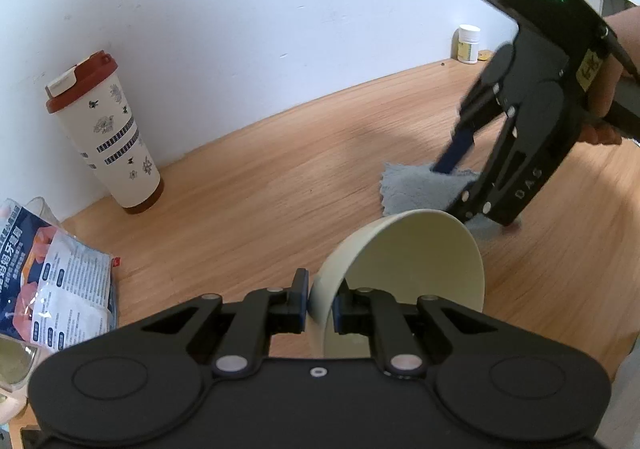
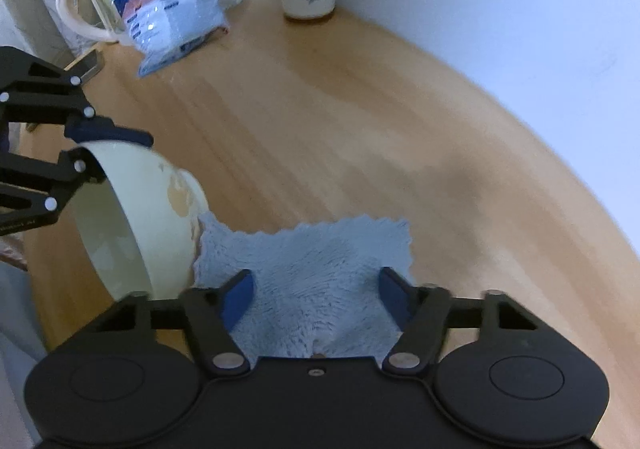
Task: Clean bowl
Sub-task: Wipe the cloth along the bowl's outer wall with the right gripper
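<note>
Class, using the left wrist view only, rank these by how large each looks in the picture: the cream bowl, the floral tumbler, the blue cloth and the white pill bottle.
1. Cream bowl, though nearness to the camera inflates it.
2. Floral tumbler.
3. Blue cloth, partly hidden by the bowl and right gripper, so unsure.
4. White pill bottle, far away.

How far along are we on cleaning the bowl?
Done: the left gripper is shut on the bowl's rim and holds it tilted. In hand: the right gripper is open, its fingers straddling the blue cloth lying flat on the table. Left: closing on the cloth and wiping; brownish smears still show on the bowl.
</note>
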A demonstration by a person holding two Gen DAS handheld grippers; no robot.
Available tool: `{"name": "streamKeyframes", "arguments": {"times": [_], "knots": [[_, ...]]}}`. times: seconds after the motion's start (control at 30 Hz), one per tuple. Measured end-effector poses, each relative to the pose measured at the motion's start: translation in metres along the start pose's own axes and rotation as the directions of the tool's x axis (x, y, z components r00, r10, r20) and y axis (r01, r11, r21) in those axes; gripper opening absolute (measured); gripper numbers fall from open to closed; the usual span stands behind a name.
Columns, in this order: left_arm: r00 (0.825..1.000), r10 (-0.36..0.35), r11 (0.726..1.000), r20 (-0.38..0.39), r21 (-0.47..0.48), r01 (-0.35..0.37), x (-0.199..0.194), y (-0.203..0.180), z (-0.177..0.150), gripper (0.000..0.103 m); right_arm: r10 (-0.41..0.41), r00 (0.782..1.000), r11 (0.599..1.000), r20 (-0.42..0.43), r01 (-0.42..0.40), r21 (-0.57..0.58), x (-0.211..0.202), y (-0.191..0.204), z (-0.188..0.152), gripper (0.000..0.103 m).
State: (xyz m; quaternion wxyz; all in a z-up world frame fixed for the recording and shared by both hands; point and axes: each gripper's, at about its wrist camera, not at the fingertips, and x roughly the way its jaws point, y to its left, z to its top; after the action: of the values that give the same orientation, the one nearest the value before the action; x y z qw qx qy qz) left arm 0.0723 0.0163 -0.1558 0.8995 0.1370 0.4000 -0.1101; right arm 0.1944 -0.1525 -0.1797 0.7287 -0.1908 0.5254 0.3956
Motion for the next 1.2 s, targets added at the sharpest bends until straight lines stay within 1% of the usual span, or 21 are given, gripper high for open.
{"name": "streamKeyframes", "arguments": {"times": [0.03,0.07,0.1,0.13,0.2,0.23,0.3,0.33,0.37,0.4,0.43,0.53,0.6,0.63,0.7,0.83,0.9,0.97,1.07,1.13,1.2], "knots": [[1.0,0.0,1.0,-0.002,0.0,0.0,0.0,0.0,0.0,0.01,0.017,1.0,1.0,-0.013,-0.017,0.006,0.003,-0.001,-0.003,0.038],[1.0,-0.001,1.0,-0.004,0.0,0.001,-0.001,0.0,-0.001,0.01,0.016,1.0,1.0,-0.014,-0.015,0.009,0.003,-0.002,-0.004,0.037],[1.0,0.0,1.0,-0.008,0.002,0.0,-0.002,0.0,-0.002,0.01,0.012,1.0,1.0,-0.007,-0.012,0.021,0.002,-0.002,-0.008,0.033],[1.0,0.0,1.0,-0.01,0.006,0.0,-0.002,0.0,-0.002,0.01,0.012,1.0,0.999,-0.004,-0.012,0.05,0.001,-0.004,-0.01,0.025],[1.0,0.001,1.0,-0.014,0.009,-0.001,-0.003,0.0,-0.003,0.01,0.031,1.0,0.988,0.001,-0.031,0.153,-0.002,-0.013,-0.01,0.019],[1.0,0.002,1.0,-0.016,0.01,-0.002,-0.003,0.0,-0.004,0.01,0.043,0.999,0.978,0.009,-0.044,0.206,-0.005,-0.017,-0.01,0.018],[1.0,0.006,1.0,-0.026,0.01,-0.006,-0.004,0.001,-0.006,0.01,0.105,0.987,0.932,0.122,-0.14,0.334,-0.024,-0.027,-0.009,0.018],[1.0,0.007,1.0,-0.03,0.004,-0.007,-0.004,0.002,-0.006,0.009,0.128,0.976,0.902,0.178,-0.189,0.388,-0.034,-0.031,-0.008,0.018],[0.999,0.008,1.0,-0.033,-0.003,-0.008,-0.004,0.003,-0.007,0.009,0.142,0.965,0.881,0.222,-0.226,0.416,-0.042,-0.033,-0.008,0.018],[0.999,0.009,1.0,-0.037,-0.009,-0.009,-0.004,0.004,-0.007,0.009,0.172,0.936,0.835,0.307,-0.304,0.459,-0.054,-0.036,-0.006,0.018],[0.999,0.01,1.0,-0.04,-0.014,-0.011,-0.004,0.005,-0.007,0.009,0.195,0.908,0.797,0.37,-0.367,0.48,-0.062,-0.037,-0.003,0.018],[0.999,0.027,0.999,-0.047,-0.02,-0.027,-0.005,0.006,-0.009,0.008,0.252,0.868,0.745,0.427,-0.456,0.487,-0.061,-0.026,0.012,0.018],[0.998,0.034,0.999,-0.049,-0.029,-0.035,-0.006,0.006,-0.01,0.007,0.27,0.872,0.752,0.407,-0.455,0.477,-0.054,-0.016,0.019,0.018],[0.998,0.035,0.999,-0.05,-0.03,-0.037,-0.006,0.007,-0.011,0.007,0.279,0.886,0.766,0.37,-0.438,0.471,-0.046,-0.007,0.024,0.018],[0.998,0.044,0.998,-0.052,-0.03,-0.046,-0.006,0.006,-0.012,0.007,0.297,0.895,0.767,0.333,-0.431,0.475,-0.035,0.001,0.024,0.018],[0.997,0.046,0.997,-0.061,-0.06,-0.05,-0.009,0.009,-0.015,0.007,0.305,0.905,0.759,0.297,-0.419,0.498,-0.026,-0.002,0.016,0.018],[0.996,0.058,0.997,-0.067,-0.051,-0.062,-0.008,0.008,-0.017,0.007,0.285,0.918,0.762,0.274,-0.391,0.517,-0.02,-0.01,0.012,0.018],[0.996,0.055,0.996,-0.066,-0.064,-0.059,-0.009,0.01,-0.018,0.007,0.281,0.924,0.749,0.258,-0.379,0.543,-0.015,-0.016,0.008,0.018],[0.996,0.051,0.995,-0.071,-0.08,-0.057,-0.009,0.012,-0.019,0.007,0.259,0.942,0.745,0.214,-0.336,0.576,-0.008,-0.018,-0.009,0.018],[0.996,0.05,0.995,-0.073,-0.085,-0.056,-0.009,0.013,-0.019,0.007,0.261,0.945,0.729,0.196,-0.326,0.602,-0.004,-0.017,-0.016,0.018],[0.996,0.048,0.994,-0.077,-0.093,-0.055,-0.009,0.014,-0.019,0.007,0.264,0.944,0.71,0.198,-0.329,0.623,-0.003,-0.018,-0.02,0.018]]}}
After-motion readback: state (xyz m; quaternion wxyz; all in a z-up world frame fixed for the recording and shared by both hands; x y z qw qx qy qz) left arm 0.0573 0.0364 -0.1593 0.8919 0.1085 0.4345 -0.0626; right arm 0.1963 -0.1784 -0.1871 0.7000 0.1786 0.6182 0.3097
